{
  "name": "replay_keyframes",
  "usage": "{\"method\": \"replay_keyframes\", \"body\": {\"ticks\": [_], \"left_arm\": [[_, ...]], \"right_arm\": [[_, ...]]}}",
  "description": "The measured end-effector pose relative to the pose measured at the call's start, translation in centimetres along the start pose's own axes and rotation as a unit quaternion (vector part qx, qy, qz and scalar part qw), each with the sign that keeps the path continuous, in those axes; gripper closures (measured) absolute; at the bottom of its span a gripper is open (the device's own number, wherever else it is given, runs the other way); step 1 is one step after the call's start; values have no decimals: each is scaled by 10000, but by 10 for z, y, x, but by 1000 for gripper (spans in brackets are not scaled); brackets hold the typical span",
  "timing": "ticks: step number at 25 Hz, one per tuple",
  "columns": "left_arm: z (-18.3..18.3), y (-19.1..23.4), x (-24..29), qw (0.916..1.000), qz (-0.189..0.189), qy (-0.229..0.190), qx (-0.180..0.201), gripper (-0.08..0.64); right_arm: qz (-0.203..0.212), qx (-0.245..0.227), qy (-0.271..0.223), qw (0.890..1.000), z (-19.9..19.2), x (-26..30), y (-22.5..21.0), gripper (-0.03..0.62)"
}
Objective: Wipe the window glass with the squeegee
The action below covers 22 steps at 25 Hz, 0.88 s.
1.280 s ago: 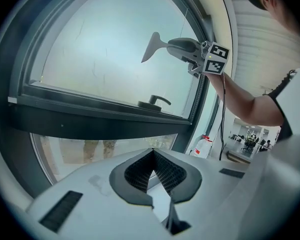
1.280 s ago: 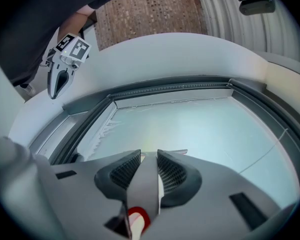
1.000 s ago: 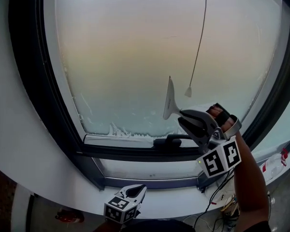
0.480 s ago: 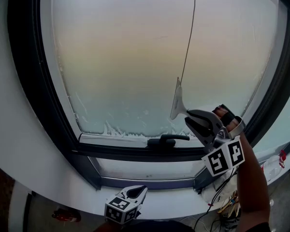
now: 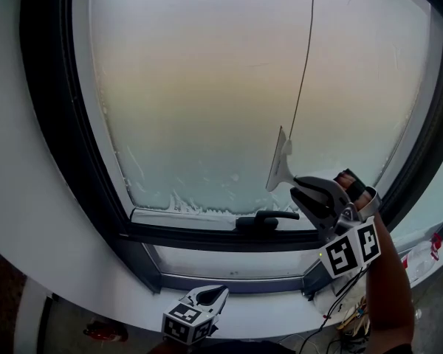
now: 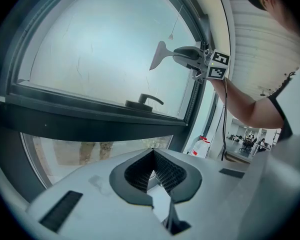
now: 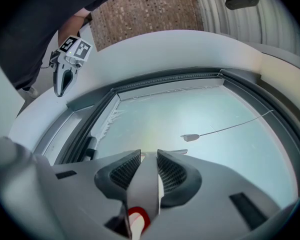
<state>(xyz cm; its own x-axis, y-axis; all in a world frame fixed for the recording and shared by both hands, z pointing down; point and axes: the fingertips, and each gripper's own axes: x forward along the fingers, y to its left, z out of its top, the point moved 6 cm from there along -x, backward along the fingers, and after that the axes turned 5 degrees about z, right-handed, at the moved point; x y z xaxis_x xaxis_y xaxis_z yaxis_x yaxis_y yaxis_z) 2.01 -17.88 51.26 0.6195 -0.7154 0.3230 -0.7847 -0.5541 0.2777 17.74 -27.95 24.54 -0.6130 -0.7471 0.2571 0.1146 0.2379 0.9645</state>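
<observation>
Right gripper [image 5: 299, 190], head view: it clamps the handle of a squeegee [image 5: 280, 161], whose blade stands nearly upright against the lower right of the window glass [image 5: 199, 87], just above the window latch [image 5: 266, 217]. The left gripper [image 5: 210, 295] sits low by the white sill [image 5: 74, 271], well apart. Left gripper view: jaw tips meet, with nothing between. Right gripper view: jaws pressed on the grey squeegee handle.

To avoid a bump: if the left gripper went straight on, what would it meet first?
Probably the dark window frame, just below the handle; depth is unclear.
</observation>
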Motion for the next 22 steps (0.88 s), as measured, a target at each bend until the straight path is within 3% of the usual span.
{"method": "replay_keyframes", "body": {"ticks": [8, 16, 22], "left_arm": [[40, 30, -42, 9989, 153, -362, 270, 560], [81, 64, -95, 9949, 574, -569, 597, 560], [103, 83, -122, 9896, 544, -1234, 500, 560]], "right_arm": [[121, 342, -768, 9964, 70, 26, 5, 497], [-71, 38, -1477, 9890, 161, 83, -31, 497], [-279, -331, -1611, 9860, 220, 132, -86, 497]]}}
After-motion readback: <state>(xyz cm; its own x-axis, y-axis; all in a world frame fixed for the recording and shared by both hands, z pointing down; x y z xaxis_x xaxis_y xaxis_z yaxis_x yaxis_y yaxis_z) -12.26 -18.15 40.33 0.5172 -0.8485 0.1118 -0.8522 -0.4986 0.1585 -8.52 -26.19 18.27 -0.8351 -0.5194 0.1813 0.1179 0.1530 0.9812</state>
